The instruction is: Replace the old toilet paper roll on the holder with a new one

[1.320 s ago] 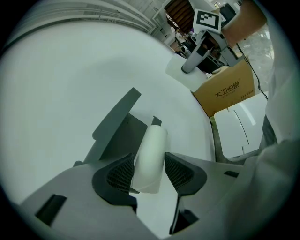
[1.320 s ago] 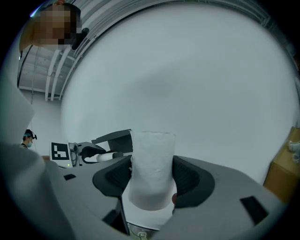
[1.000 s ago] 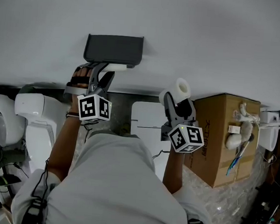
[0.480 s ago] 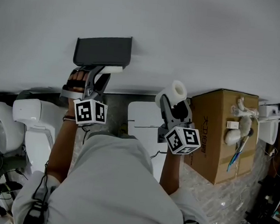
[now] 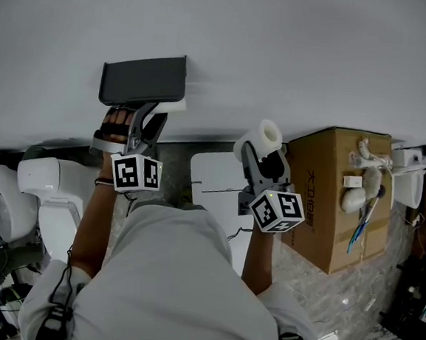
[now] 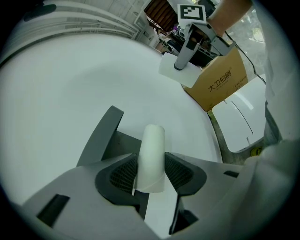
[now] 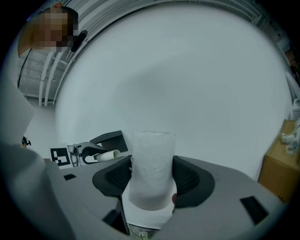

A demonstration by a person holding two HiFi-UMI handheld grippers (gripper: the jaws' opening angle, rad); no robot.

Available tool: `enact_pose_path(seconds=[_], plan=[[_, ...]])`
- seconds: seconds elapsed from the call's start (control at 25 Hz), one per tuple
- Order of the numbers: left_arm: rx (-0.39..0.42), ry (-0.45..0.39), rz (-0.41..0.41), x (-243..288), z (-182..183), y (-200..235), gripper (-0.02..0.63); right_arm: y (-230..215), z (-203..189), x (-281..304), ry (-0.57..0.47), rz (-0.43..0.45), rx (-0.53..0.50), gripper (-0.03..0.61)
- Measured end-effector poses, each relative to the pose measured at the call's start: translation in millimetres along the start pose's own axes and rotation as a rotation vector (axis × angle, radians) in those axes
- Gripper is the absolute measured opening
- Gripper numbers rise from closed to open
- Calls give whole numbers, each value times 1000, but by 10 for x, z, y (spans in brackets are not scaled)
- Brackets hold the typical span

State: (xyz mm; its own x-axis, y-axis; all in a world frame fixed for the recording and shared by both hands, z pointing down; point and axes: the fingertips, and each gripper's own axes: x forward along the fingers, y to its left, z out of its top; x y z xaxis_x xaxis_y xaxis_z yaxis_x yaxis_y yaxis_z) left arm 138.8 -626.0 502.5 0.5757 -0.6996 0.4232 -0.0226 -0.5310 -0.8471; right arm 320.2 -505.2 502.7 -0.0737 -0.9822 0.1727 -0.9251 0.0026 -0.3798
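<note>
Just under the wall holder (image 5: 143, 79), your left claw (image 5: 155, 116) is clamped on the old tube (image 5: 171, 106), seemingly freed, while your right claw (image 5: 264, 157) grips the new roll (image 5: 263, 137) well aside, not yet mounted.

Both arms reach forward and up from the torso. The left gripper (image 5: 151, 116) is raised at the left, with its marker cube (image 5: 135, 173) turned toward the head camera, and its jaws are closed on a thin white paper tube (image 6: 151, 154). The right gripper (image 5: 262, 154) is held up well apart from it, jaws clamped on a full paper roll (image 7: 151, 173). The left forearm (image 5: 94, 218) runs nearly straight. The right forearm (image 5: 257, 262) shows below its own cube.
</note>
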Motion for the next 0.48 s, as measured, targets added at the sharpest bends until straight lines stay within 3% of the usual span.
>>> enact_pose_path(seconds=[0.48], plan=[[35,-93,-21,100,361,-89,206,-40,13,-54,-1,-9,-10,272]])
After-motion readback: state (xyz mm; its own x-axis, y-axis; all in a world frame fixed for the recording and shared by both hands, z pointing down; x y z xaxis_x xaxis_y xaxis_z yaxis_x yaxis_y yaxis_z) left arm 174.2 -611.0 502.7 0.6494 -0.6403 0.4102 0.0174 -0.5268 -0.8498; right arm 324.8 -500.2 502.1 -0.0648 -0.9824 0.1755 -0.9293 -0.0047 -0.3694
